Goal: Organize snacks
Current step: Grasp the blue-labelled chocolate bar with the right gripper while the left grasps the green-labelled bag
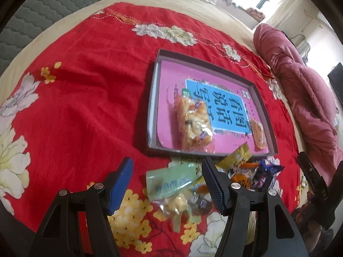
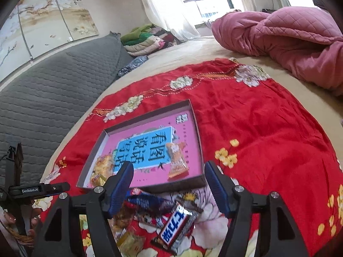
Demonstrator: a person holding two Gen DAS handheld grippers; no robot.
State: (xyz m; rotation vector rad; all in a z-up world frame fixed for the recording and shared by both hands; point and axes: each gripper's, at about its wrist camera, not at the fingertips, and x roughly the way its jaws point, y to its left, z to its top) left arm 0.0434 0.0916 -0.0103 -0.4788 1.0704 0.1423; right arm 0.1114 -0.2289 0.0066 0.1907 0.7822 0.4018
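Note:
A shallow box tray point(image 1: 152, 98) lined with a pink and blue book cover lies on the red floral cloth point(image 1: 85, 81). In it are a clear bag of orange-yellow snacks point(image 1: 194, 124) and a small orange packet point(image 1: 258, 136). A pile of loose snacks sits in front of the tray. My left gripper point(image 1: 167, 165) is open above a pale green pouch point(image 1: 171, 180) in that pile, touching nothing. My right gripper point(image 2: 169, 167) is open with empty jaws over a dark candy bar point(image 2: 175, 224) and a blue-red wrapper point(image 2: 148, 201). The tray point(image 2: 199, 141) lies just beyond it.
A crumpled pink quilt point(image 2: 289, 38) lies on the bed to the right. A grey quilted headboard point(image 2: 53, 85) runs along the left, with folded blankets point(image 2: 145, 40) stacked at the back. Wide stretches of red cloth surround the tray.

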